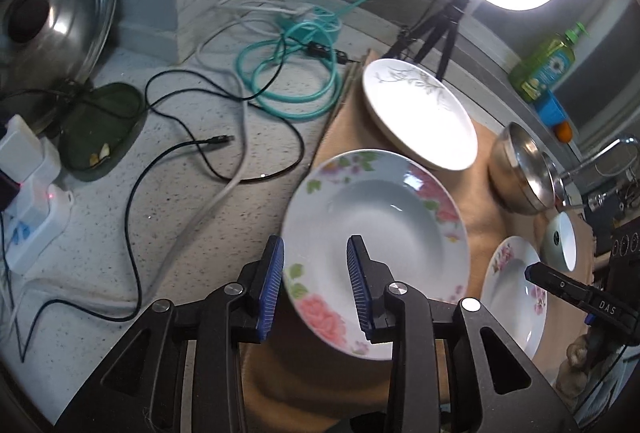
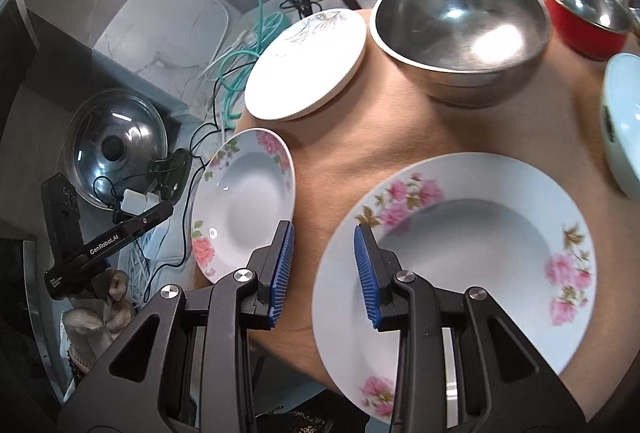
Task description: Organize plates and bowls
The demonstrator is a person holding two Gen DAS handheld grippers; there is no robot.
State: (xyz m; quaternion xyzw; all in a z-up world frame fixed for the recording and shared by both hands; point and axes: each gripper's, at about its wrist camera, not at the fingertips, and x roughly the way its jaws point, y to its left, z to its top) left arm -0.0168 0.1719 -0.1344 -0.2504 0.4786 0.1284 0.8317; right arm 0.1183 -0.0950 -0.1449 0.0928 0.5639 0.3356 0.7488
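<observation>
Straddling floral plate (image 1: 384,233) rim, left tongs (image 1: 316,289) parted

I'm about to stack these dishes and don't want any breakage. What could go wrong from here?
1. The left floral-rimmed deep plate overhangs the tan mat's edge, so a nudge from the open left gripper could tip it onto the cables.
2. The open right gripper straddles the larger floral plate's rim; a shallow pinch might slip.

Two round white porcelain plates (image 2: 456,257) (image 2: 244,201) bore pink flowers with green leaves; a third white round plate (image 2: 308,65) showed faint grey sprigs. The shiny steel bowl (image 2: 460,33) sat on a tan tabletop (image 2: 360,137); the gripper pads (image 2: 282,269) were blue.
</observation>
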